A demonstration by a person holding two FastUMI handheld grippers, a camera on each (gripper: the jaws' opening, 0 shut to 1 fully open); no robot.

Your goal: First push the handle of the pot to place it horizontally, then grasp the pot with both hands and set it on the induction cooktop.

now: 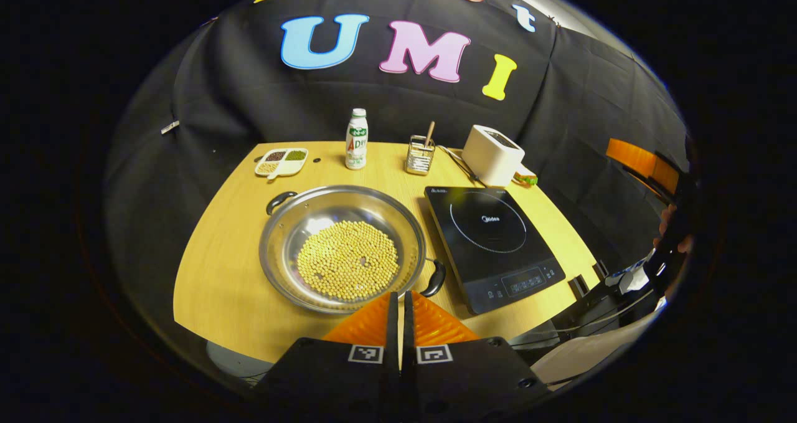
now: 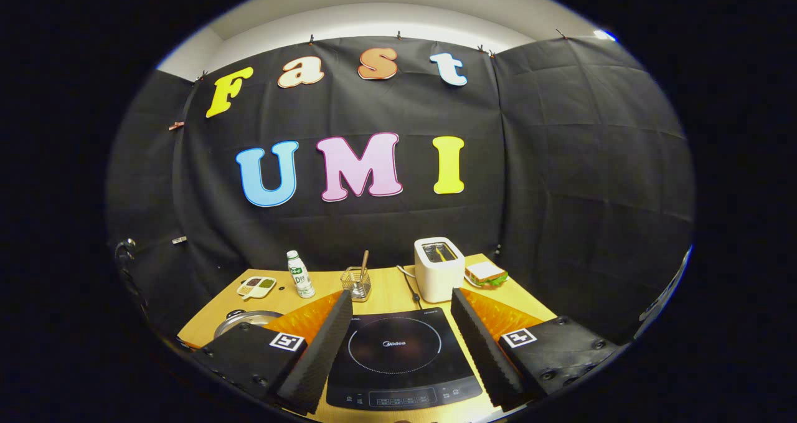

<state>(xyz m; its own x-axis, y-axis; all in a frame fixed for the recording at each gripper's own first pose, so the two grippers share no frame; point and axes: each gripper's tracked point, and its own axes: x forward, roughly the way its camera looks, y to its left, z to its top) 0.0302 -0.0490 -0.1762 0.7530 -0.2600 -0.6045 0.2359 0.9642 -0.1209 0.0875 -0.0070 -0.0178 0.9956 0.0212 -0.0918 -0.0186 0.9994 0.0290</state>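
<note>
A shallow steel pot (image 1: 283,248) holding yellow beans (image 1: 347,260) sits on the wooden table (image 1: 212,273). Its black handles lie on a diagonal, one at the far left (image 1: 280,201) and one at the near right (image 1: 434,278). My left gripper (image 1: 400,298) is shut with nothing in it, its tips just above the pot's near rim, next to the near handle. To the right lies the black induction cooktop (image 1: 492,242). In the right gripper view the right gripper (image 2: 401,301) is open above the cooktop (image 2: 398,361), and the pot's rim (image 2: 240,319) peeks out at the left.
At the table's back stand a divided snack dish (image 1: 281,161), a white bottle (image 1: 357,139), a wire holder with a stick (image 1: 421,154), a white toaster (image 1: 493,154) and a sandwich (image 2: 487,274). A person's hand (image 1: 675,230) is at the far right in the left gripper view.
</note>
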